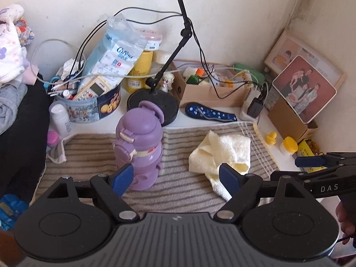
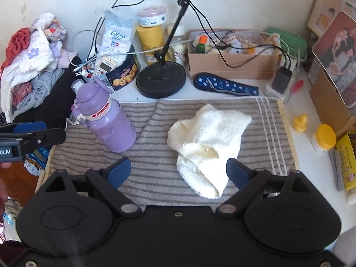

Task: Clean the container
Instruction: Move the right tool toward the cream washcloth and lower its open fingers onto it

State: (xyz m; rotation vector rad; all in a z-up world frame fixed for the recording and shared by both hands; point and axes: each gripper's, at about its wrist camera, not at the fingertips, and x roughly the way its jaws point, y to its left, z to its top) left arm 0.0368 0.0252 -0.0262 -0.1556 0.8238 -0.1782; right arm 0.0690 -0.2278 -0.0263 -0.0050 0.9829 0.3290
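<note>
Striped towel [image 2: 200, 115] covered the table, purple bottle [image 2: 104, 120] stood upright on its left part, cream cloth [image 2: 207, 142] lay crumpled to the right, left gripper [image 1: 175, 176] and right gripper [image 2: 178, 171] both spread wide, holding nothing

A white tabletop [image 2: 298, 138] is covered in the middle by a striped towel [image 2: 155, 120], on which a purple bottle [image 2: 104, 120] stands beside a crumpled cream cloth [image 2: 207, 142]; behind it are set a black lamp base [image 2: 161, 80], cookie tin [image 2: 122, 75] and cardboard box [image 2: 231, 64].
</note>
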